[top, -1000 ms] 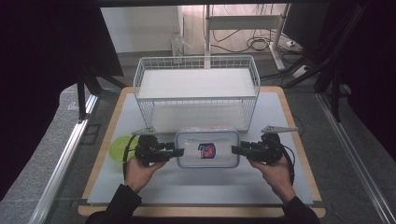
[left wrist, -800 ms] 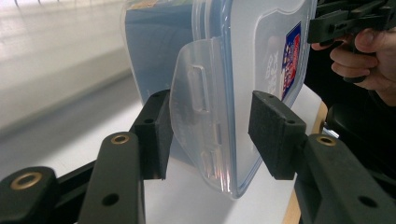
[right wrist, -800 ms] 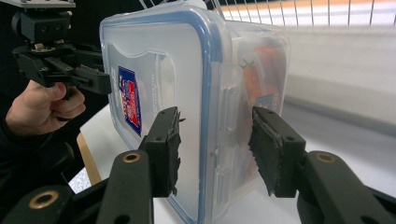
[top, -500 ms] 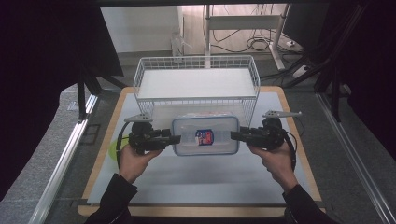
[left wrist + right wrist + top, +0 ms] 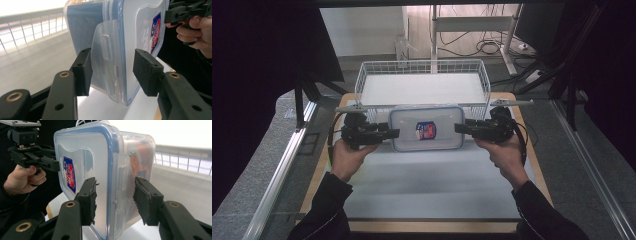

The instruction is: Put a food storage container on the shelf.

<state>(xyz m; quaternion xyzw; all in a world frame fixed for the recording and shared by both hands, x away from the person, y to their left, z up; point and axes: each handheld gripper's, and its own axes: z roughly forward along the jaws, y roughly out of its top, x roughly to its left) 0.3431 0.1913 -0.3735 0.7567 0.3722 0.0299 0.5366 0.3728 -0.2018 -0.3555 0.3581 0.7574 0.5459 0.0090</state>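
You hold a clear plastic container with a blue-rimmed lid between your two grippers, above the white bench and just in front of the white wire basket.

Your left gripper meets the container's left end. In the left gripper view its fingers straddle the clip flap there: one pad touches the flap, while the other stands slightly off the lid, so the grip looks partly open and you cannot be sure it is clamped.

Your right gripper meets the right end. In the right gripper view its fingers sit either side of the lid edge and side clip, with small gaps showing, so again you cannot tell how firmly it bites.

A red and blue label lies in the middle of the lid, midway between the two sets of fingers. Something orange shows through the container's wall, blurred beyond naming. The container's underside is hidden. Your sleeves are cut off by the bottom edge of the high view.
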